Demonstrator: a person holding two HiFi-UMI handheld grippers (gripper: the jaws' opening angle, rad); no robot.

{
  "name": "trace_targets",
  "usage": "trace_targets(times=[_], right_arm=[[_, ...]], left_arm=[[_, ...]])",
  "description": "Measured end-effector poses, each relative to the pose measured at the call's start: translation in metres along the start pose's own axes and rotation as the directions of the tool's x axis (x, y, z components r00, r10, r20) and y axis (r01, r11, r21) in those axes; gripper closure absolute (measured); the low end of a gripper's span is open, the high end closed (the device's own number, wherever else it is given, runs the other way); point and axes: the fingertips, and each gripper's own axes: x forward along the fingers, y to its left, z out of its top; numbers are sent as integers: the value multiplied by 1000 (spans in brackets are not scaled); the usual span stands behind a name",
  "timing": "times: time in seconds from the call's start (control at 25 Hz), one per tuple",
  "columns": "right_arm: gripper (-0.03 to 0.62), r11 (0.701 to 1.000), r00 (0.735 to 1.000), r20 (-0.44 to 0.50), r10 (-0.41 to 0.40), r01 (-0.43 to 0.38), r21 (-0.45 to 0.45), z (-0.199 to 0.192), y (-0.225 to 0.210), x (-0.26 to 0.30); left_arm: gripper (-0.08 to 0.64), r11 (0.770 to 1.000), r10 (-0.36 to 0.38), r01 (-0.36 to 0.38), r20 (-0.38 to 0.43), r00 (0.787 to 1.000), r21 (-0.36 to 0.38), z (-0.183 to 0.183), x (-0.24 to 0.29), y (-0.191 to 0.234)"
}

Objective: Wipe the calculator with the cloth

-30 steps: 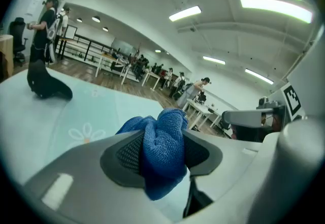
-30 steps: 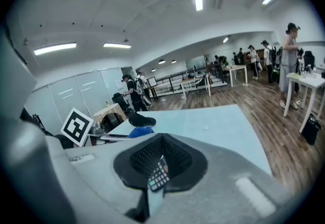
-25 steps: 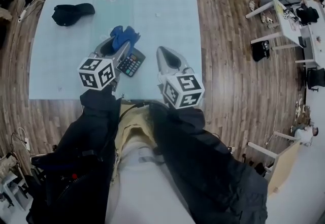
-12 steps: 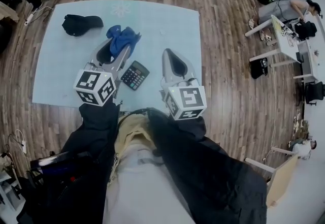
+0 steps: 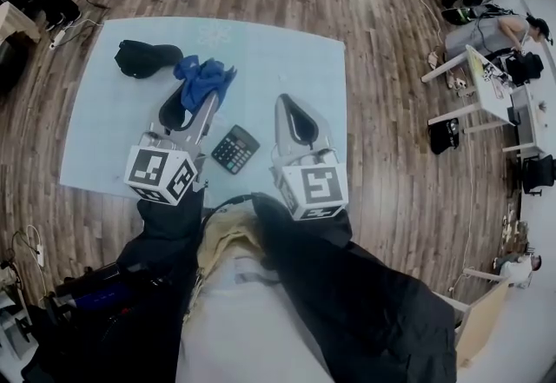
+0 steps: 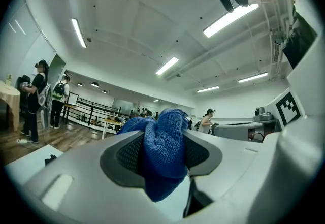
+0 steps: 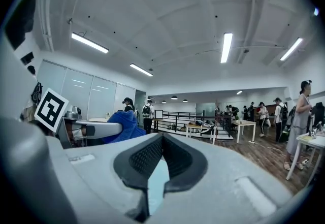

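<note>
Left fingers (image 6: 129, 154): clamped on a blue cloth (image 6: 162, 152); the fabric fills the gap between the pads, bunches up past the tips and hangs down below them.
Right fingers (image 7: 144, 159): together at the tips, nothing between them; only a pale sliver of the mat shows through the gap lower down.
Sleeves (image 5: 165, 225): dark jacket arms at 6 o'clock in the head view, running up to both tools.
Marker cubes (image 5: 161, 174): one on the back of each tool, the left one at 7 o'clock of the calculator, the right one at 4 o'clock of it.
Calculator (image 5: 235, 149): lies flat on the mat, turned at a slant, between the two tools; the cloth is off it, at its 11 o'clock.
Left gripper (image 5: 191, 99): points toward 1 o'clock, its cloth-filled tip beyond the calculator.
Right gripper (image 5: 294, 116): at 2 o'clock of the calculator, pointing toward 12 o'clock.
Black bundle (image 5: 146, 57): soft dark heap on the mat, at 10 o'clock of the cloth, near it but apart.
Mat (image 5: 287, 60): pale blue sheet spread over the floor.
Floor (image 5: 391, 138): wood planks all round the mat.
Desks (image 5: 495, 69): white, at 2 to 3 o'clock, well apart from the mat.
People (image 7: 299, 116): several stand in the far room.
</note>
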Motion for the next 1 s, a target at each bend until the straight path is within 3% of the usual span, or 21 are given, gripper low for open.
trace_targets(times=[0.32,1.0], right_arm=[[594,1000,1000,19,-7,7,3,0,-17,10],[598,997,997,18,-78,78,10,-1,-48,-5]], left_arm=[[360,1000,31,-31,12,999,3,5,12,12],[360,999,-47,47,-6,999,-10,9,41,-7]])
